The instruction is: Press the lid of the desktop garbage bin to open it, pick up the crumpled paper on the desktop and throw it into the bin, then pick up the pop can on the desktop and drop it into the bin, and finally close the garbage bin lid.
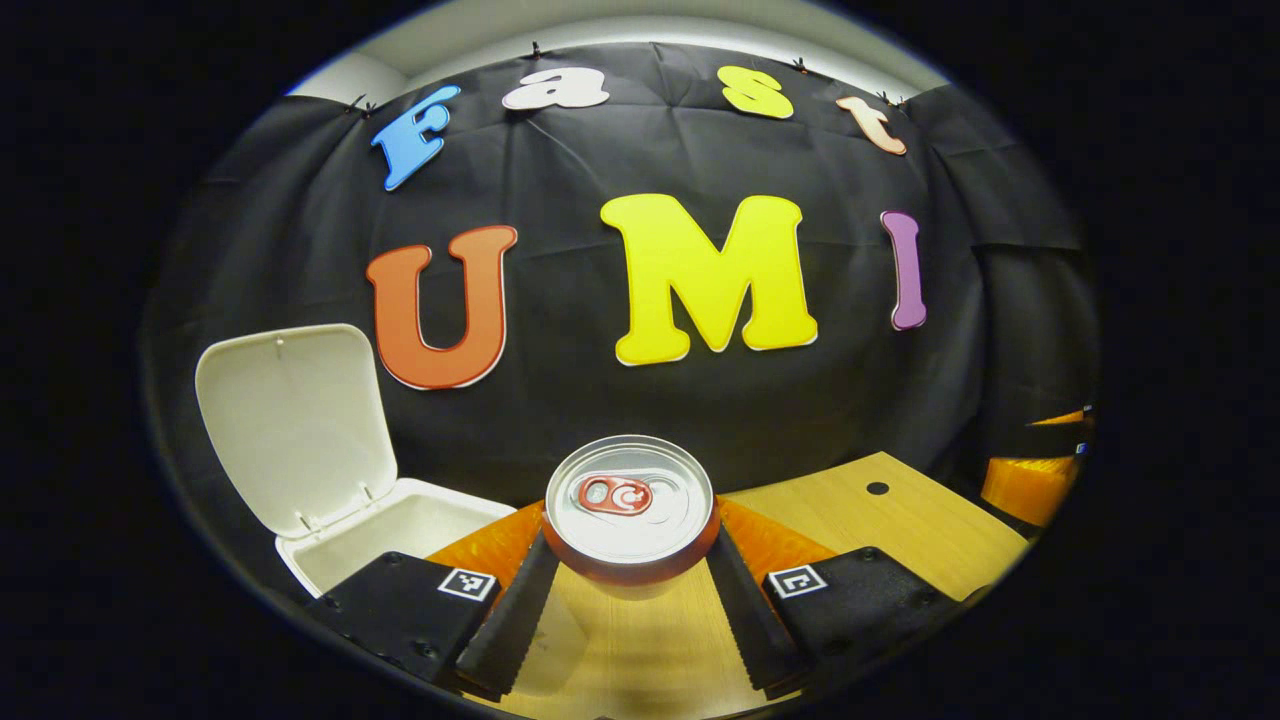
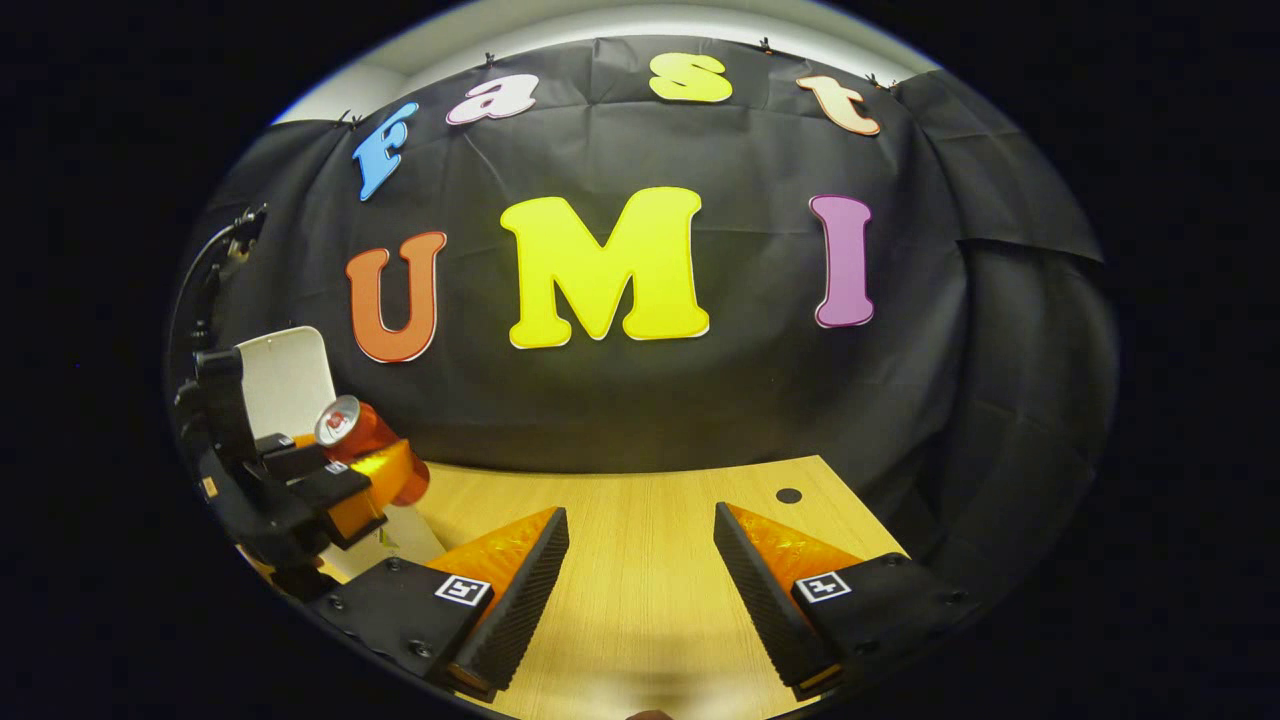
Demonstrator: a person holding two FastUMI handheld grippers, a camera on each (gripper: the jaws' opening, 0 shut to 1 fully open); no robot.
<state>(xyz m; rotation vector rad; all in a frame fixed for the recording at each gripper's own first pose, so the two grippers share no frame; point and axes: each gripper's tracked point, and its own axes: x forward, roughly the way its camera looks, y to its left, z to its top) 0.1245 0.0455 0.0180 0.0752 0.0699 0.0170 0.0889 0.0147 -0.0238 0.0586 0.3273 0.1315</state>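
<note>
Can (image 1: 631,512) was sitting right between the left gripper's (image 1: 631,600) fingers, upright, top and pull tab facing the camera, long axis pretty much vertical in the left gripper view. Both fingers looked pressed against its sides, so I'd call that a solid grip. In the right gripper view you could see the same can (image 2: 352,428) held up off the table (image 2: 640,560) by the left gripper (image 2: 345,480), tilted a bit from that angle, right in front of the bin's raised lid (image 2: 285,375). Moving outward in the left gripper view, the bin (image 1: 400,530) was just off to the left of the jaws, lid (image 1: 290,420) flipped up and standing open, mouth showing pale inside. Couldn't tell if the paper was already in there, the inside was too washed out. So the drop basically hinged on that one thing: bin lay left and slightly ahead of the can, close by, and the left hand was obviously the nearer one. My guess was a short shift left over the opening and then let go. Right gripper (image 2: 640,570) had its jaws spread wide with nothing between them, hovering over bare table well away from the bin.
</note>
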